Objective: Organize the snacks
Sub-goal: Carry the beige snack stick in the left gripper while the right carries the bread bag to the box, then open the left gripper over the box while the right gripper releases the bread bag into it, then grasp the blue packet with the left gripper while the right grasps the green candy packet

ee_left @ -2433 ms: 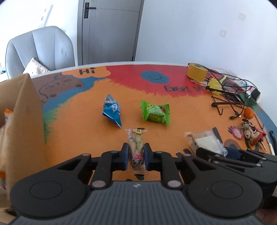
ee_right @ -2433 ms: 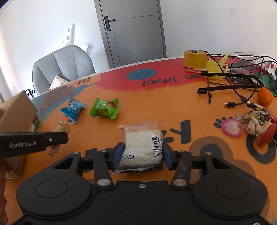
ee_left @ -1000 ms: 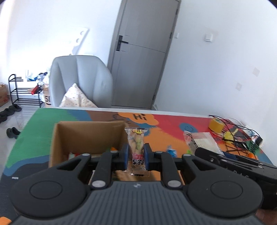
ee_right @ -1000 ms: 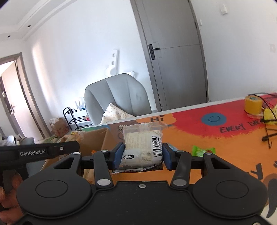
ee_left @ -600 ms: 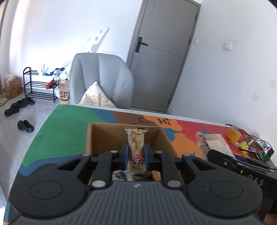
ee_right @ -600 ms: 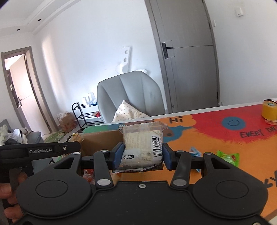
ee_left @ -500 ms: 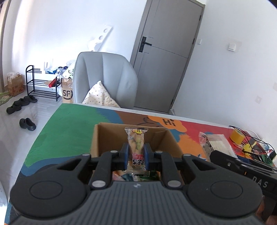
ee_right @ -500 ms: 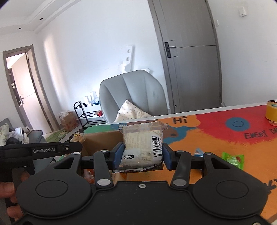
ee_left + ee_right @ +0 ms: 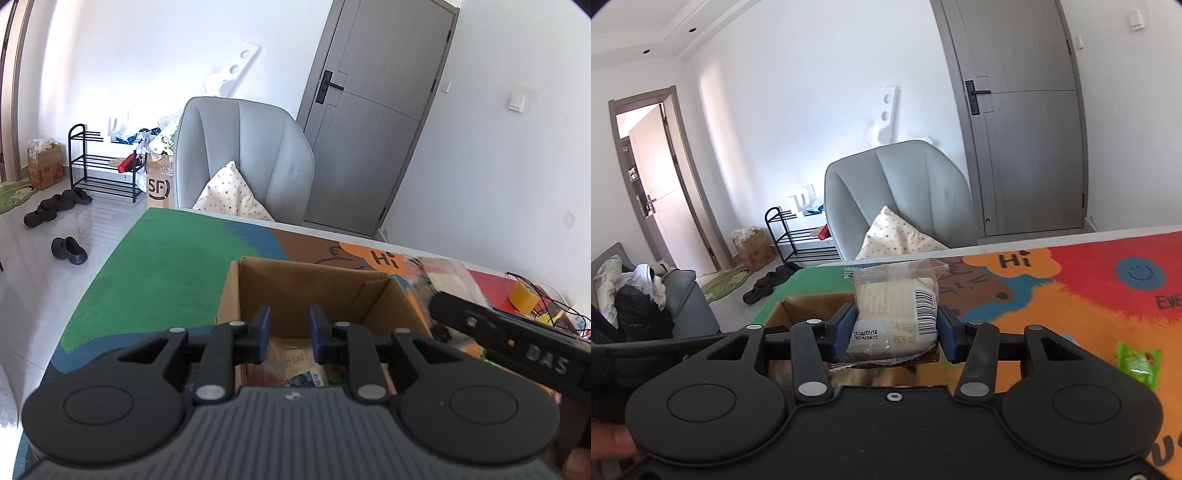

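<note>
Now, left gripper at lower centre: jaws opening, nothing between them, above the cardboard box. Right gripper clamps the clear-wrapped snack; box edge possibly below it. I'd centre over the opening before letting go.

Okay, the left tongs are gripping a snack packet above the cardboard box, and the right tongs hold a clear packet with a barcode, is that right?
Not quite. The left wrist view shows the left tongs empty above the cardboard box, jaws opening with nothing between them. The right tongs do hold the clear packet with a barcode.
</note>
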